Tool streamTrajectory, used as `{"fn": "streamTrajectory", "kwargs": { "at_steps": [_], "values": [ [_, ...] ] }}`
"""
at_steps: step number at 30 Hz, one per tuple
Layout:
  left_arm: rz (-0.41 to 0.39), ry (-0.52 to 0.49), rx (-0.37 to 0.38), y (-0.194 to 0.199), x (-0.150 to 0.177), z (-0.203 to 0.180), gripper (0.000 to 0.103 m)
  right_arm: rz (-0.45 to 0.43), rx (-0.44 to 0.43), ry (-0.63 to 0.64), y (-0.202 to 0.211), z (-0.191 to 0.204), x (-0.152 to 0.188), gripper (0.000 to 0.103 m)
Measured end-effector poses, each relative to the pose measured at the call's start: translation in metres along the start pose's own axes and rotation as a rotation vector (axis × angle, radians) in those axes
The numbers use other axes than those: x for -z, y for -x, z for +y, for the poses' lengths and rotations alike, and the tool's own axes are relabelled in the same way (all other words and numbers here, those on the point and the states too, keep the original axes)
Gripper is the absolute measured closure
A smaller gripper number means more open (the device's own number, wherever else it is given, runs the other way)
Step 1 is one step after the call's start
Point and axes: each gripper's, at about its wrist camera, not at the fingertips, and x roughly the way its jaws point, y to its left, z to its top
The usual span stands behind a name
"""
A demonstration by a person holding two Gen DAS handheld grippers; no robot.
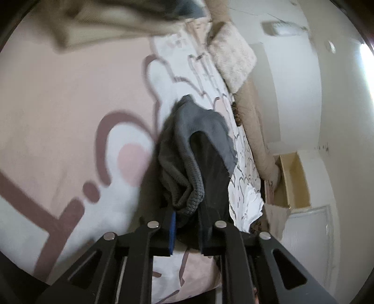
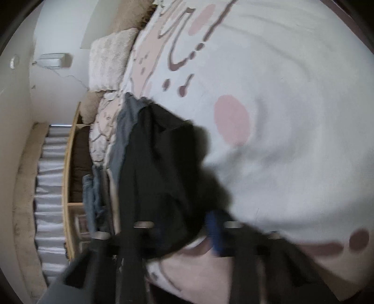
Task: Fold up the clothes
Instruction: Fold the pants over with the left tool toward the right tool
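A person stands over a bed (image 1: 58, 112) covered in a white and pink cartoon-print cover, with a two-finger tool in each hand, both lifting the same bundle of dark clothing. The left tool (image 1: 187, 224) has its jaws drawn nearly together on a grey knitted garment (image 1: 187, 149), which bunches up just ahead of the fingers with a black layer beside it. The right tool (image 2: 184, 233) is blurred; a black garment (image 2: 159, 152) hangs across and in front of its fingers, and its jaws look close together on that cloth, though where the pads press cannot be made out. The clothing hangs just ahead of both tools, above the bed, not yet laid flat. From here the likely trouble is that each tool has pinched a crumpled wad and not a clean edge, so the cloth could sag, twist or slide free when pulled apart, leaving a lopsided fold. Grey and black layers may also be caught together, so one could drag the other. Much is hidden: the garments' outlines, their hems and sleeves, and whether they are one piece or two. A beige cloth (image 1: 112, 21) blurs past above the left tool. Beyond the right tool, pillows (image 2: 107, 58) and a wooden shelf (image 2: 70, 163) lie at the bed's far edge.
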Motion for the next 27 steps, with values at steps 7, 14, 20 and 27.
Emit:
{"fn": "streamTrajectory", "kwargs": {
  "at_steps": [7,14,20,27],
  "values": [
    [0.018,-0.289,-0.233,-0.002,-0.005,-0.032,0.090,-0.045,0.058,0.172,0.027,0.027,0.002,0.093],
    [-0.005,-0.313,-0.315,0.026,0.000,-0.021,0.049,0.000,0.073,0.094,0.009,-0.001,0.000,0.093],
    [-0.097,-0.870,-0.556,0.031,0.063,-0.077,0.049,0.000,0.060,0.181,0.015,0.014,0.005,0.050],
    [-0.137,-1.658,-0.802,-0.022,0.154,-0.076,0.049,-0.111,0.205,0.471,0.043,0.057,0.023,0.029]
  ]
}}
